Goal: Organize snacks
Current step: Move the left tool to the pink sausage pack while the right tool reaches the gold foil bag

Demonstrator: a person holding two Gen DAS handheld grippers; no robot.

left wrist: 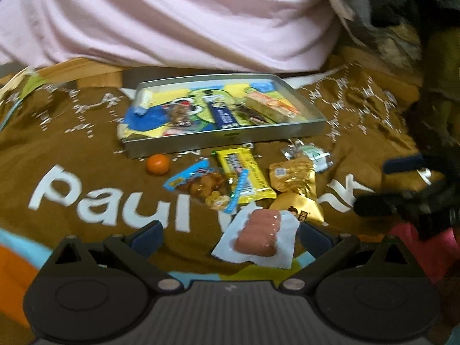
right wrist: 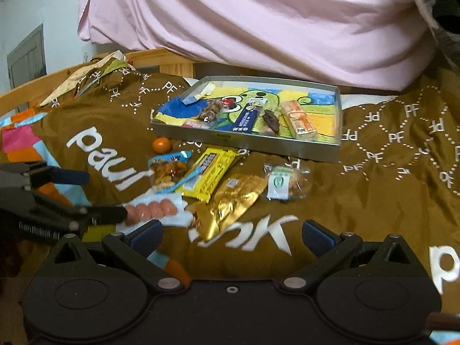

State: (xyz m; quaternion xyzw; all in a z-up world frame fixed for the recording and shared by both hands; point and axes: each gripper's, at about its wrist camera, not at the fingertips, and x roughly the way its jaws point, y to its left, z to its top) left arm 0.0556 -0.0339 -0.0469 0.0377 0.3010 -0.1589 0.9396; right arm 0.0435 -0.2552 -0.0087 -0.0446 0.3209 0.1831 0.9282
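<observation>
Both tools are spread wide, the left tool [left wrist: 230, 237] low, the right tool [right wrist: 231, 235] level beside it.

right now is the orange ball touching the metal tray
Apart. The right wrist view shows brown blanket between the orange ball and the metal tray; the ball sits just off its front left corner.

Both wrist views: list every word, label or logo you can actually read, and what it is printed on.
"paul" in large white letters, rest covered: brown bedspread.
"PF" repeated in white dotted diamonds: same bedspread.
"GenRobot.AI", faint: body of the left gripper.
Blue stick packet in the metal tray: white characters, too small.
Yellow wrapper: blurred.
</observation>
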